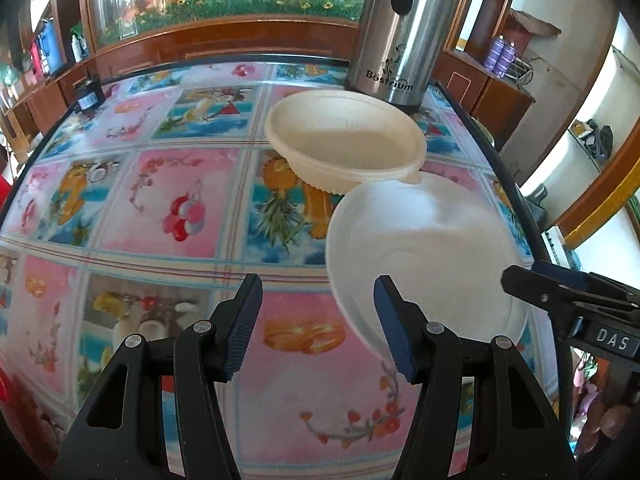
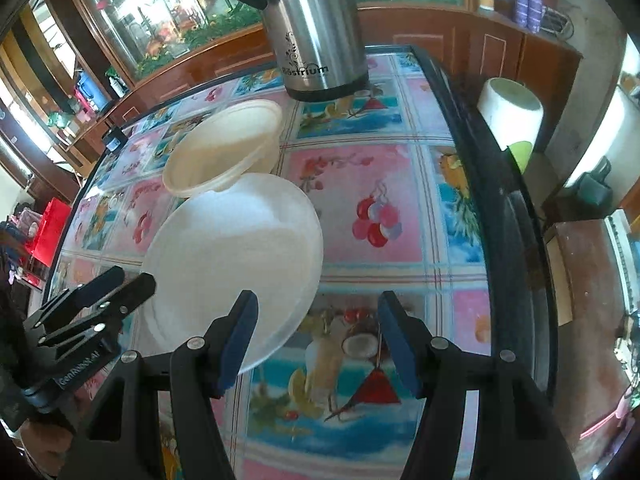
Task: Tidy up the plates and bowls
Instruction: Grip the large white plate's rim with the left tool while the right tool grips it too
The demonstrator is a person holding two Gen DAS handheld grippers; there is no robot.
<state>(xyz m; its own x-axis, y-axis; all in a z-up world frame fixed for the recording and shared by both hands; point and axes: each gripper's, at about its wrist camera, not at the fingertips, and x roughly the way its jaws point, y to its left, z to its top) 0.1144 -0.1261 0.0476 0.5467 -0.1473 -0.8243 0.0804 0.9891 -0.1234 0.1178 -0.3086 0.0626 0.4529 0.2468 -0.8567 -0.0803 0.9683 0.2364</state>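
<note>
A cream bowl (image 1: 344, 140) (image 2: 224, 152) stands upright on the table, in front of a steel flask. A white plate (image 1: 424, 260) (image 2: 236, 248) lies just in front of it, its far edge up against the bowl under the rim. My left gripper (image 1: 318, 292) is open over the tablecloth just left of the plate, its right finger over the plate's near-left rim. My right gripper (image 2: 318, 304) is open too, hanging just right of the plate with its left finger over the near rim. Nothing is between either pair of fingers. Each gripper shows in the other's view: right gripper (image 1: 520, 276), left gripper (image 2: 132, 280).
A tall steel flask (image 1: 400, 40) (image 2: 316, 28) stands behind the bowl near the far edge. The table (image 1: 160, 208) has a fruit-pattern cloth and a dark rim (image 2: 508, 220) at the right. A white bin (image 2: 512, 116) stands off the table to the right, wooden cabinets behind.
</note>
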